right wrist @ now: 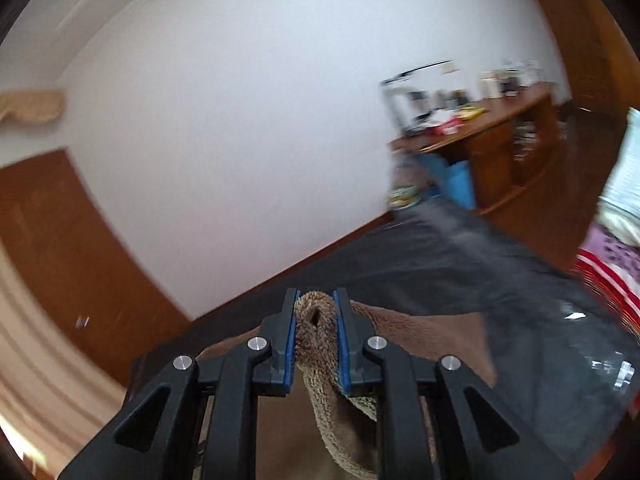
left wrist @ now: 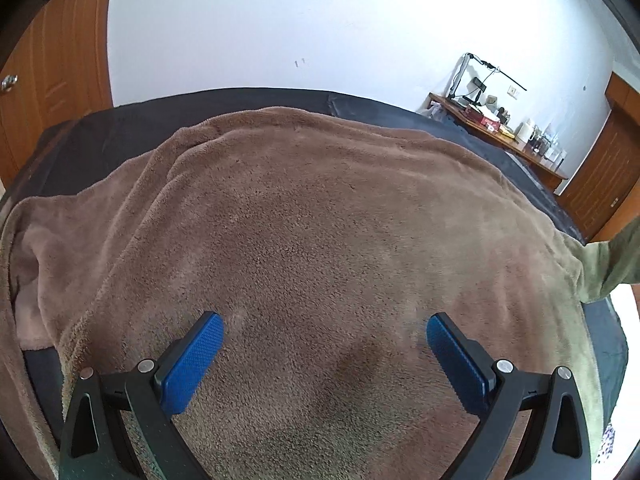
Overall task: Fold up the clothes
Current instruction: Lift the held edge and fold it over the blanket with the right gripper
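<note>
The left gripper (left wrist: 325, 334) hangs over the brown fleece (left wrist: 320, 220) with its blue pads (left wrist: 194, 362) spread wide, holding nothing; whether its tips touch the pile cannot be told. The fleece lies spread flat over a dark sheet (left wrist: 120, 120) on a bed, covering most of it. The right gripper (right wrist: 316, 340) is closed tight on a bunched fold of the fleece (right wrist: 316, 332), which is squeezed between the pads and droops down below them. That view is motion-blurred. A cluttered wooden desk (left wrist: 500, 132) stands against the white wall beyond.
</note>
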A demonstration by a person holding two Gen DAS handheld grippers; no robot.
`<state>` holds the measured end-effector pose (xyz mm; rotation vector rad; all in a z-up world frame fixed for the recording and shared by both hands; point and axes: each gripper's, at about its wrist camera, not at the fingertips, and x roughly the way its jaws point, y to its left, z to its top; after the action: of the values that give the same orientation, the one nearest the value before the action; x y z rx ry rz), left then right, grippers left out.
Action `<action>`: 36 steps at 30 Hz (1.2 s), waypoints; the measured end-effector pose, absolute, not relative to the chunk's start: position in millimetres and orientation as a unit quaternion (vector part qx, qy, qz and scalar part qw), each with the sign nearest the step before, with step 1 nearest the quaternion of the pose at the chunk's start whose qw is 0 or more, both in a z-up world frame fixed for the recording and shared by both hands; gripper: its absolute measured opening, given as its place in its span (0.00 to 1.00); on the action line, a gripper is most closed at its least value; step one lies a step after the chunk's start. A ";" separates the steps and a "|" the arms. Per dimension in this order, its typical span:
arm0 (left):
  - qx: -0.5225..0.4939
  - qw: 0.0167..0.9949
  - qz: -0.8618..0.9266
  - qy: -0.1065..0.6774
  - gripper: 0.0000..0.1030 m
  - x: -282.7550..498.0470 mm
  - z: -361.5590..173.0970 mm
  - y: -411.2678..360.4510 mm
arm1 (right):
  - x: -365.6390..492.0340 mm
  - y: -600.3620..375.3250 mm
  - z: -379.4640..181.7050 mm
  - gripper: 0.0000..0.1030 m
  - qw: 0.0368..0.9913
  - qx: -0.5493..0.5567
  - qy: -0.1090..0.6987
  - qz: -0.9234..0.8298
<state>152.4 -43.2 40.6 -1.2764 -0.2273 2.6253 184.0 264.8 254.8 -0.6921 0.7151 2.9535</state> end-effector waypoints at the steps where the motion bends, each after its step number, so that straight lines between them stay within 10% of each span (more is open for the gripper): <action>1: -0.434 0.108 0.891 -0.083 1.00 152.3 40.9 -44.8 | 177.0 248.7 253.4 0.18 -0.002 -0.227 0.215 0.950; 7: -0.435 0.109 0.887 -0.111 1.00 150.3 42.1 -55.8 | 133.9 136.2 222.9 0.22 -0.116 -0.291 0.085 0.946; 13: -0.446 0.111 0.879 -0.129 1.00 147.8 38.1 -59.4 | 126.1 73.0 189.2 0.82 -0.200 -0.319 0.012 0.926; 36: -0.387 0.144 0.911 -0.007 1.00 168.8 53.5 -15.6 | 157.8 127.9 81.5 0.83 -0.049 -0.398 -0.053 0.914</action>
<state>168.8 -15.6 53.5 -1.1163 -0.0207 2.6248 157.8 127.9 81.5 -1.2923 -0.1710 2.9667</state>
